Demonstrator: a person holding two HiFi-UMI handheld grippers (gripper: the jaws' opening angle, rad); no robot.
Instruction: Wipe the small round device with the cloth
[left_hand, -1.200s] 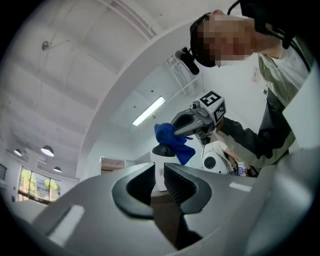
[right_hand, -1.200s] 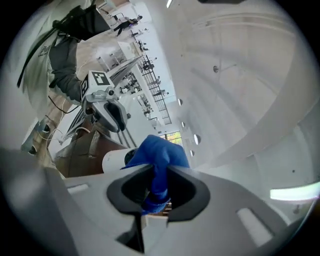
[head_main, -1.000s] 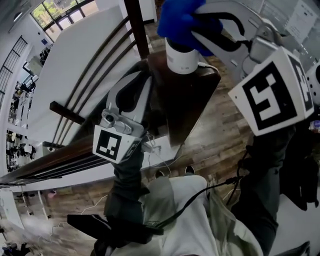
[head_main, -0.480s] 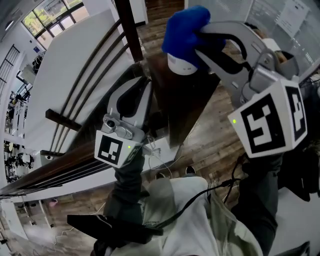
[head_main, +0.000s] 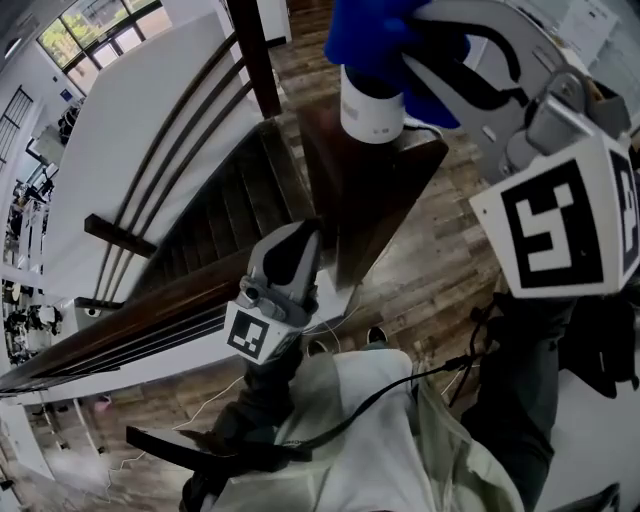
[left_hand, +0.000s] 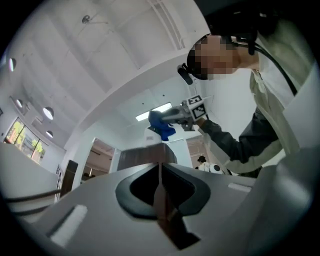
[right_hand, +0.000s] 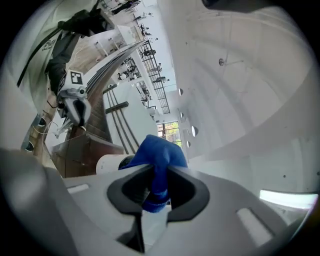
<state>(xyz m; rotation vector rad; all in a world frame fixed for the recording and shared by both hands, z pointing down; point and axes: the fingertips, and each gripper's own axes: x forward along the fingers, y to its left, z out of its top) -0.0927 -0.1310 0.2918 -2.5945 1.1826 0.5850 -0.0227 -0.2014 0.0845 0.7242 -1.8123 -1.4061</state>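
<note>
Cloth (head_main: 370, 35) covers device (head_main: 372, 108) near ledge (head_main: 385, 195) edge.

I note the head view looks steeply down from above the dark wooden post (head_main: 375, 200) and stairs (head_main: 225, 215), the left gripper view tilts up from low beside the post, the right gripper view sits tight against the blue cloth (head_main: 365, 35), which all three views share.

Right gripper (right_hand: 159, 175): grey jaws clamped on a bunched blue cloth (right_hand: 160, 149), its bulk bulging above the tips. Cloth touches the dark top of a small white round device (right_hand: 110, 163) just left of it. Device stands on a dark brown wooden post top (right_hand: 75, 150); dark stair rails (right_hand: 120, 117) beyond.
</note>
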